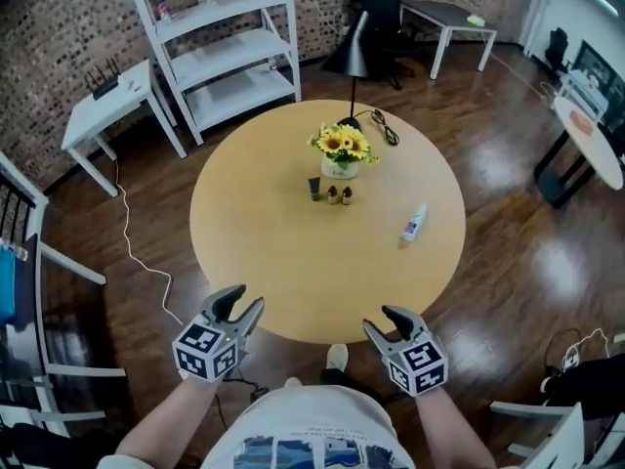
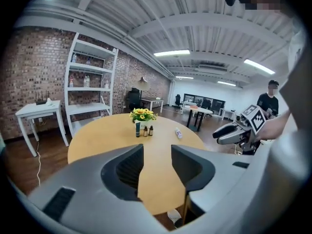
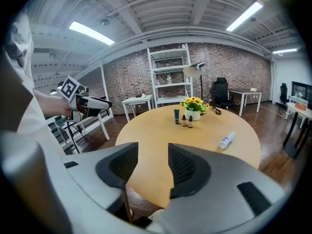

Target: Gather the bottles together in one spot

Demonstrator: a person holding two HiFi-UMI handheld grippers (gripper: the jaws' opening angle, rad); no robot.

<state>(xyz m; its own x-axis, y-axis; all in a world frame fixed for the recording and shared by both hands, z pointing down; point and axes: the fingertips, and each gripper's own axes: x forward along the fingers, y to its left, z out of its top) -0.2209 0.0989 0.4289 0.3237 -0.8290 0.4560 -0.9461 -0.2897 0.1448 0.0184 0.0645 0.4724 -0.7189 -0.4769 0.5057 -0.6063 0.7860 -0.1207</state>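
Observation:
On the round wooden table (image 1: 293, 262) a dark green tube (image 1: 314, 189) and two small brown bottles (image 1: 339, 195) stand in a row in front of a sunflower pot (image 1: 340, 154). A white bottle (image 1: 414, 223) lies on its side to the right, apart from them. My left gripper (image 1: 241, 308) hovers off the table's near left edge, open and empty. My right gripper (image 1: 383, 325) hangs off the near right edge, also open and empty. The row of bottles (image 2: 145, 130) (image 3: 184, 118) and the lying white bottle (image 2: 178, 133) (image 3: 226, 140) show far beyond both pairs of jaws.
A black floor lamp (image 1: 352, 52) stands behind the table, its cable (image 1: 383, 125) trailing over the far rim. White shelves (image 1: 229, 47) and a small white side table (image 1: 103, 106) stand at the back left. A white chair (image 1: 557, 428) is near right, a rack (image 1: 24, 291) at left.

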